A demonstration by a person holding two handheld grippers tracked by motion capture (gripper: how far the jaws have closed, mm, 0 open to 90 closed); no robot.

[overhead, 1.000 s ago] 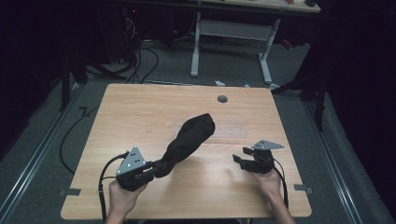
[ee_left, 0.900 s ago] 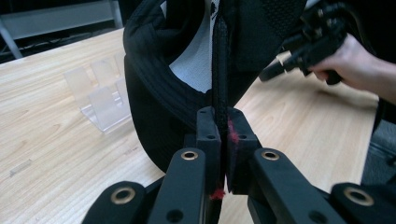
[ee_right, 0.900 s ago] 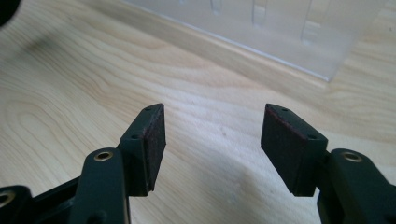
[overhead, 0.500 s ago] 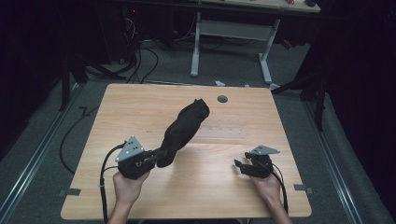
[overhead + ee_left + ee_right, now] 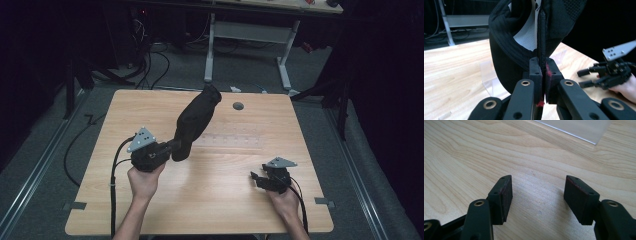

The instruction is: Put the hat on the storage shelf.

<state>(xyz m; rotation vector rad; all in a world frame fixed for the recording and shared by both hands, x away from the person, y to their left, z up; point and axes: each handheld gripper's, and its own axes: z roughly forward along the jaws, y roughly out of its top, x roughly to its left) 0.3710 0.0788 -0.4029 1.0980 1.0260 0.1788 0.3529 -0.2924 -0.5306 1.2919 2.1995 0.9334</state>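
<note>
We see the left gripper (image 5: 172, 145) left of centre in the high view, its jaws pinched tight on the rim of a black shoe (image 5: 195, 122) that rises toward the upper middle. The right gripper (image 5: 256, 178), lower right, gapes wide and empty over the wooden table (image 5: 300, 130), well apart from the shoe.

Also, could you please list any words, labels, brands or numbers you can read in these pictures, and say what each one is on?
None can be read.
Black cap: white patch inside, perhaps a label; no print legible.
Left gripper, right gripper: no markings.
Clear sheet on the table: blank.
Background desk: items too small and blurred to read.
</note>
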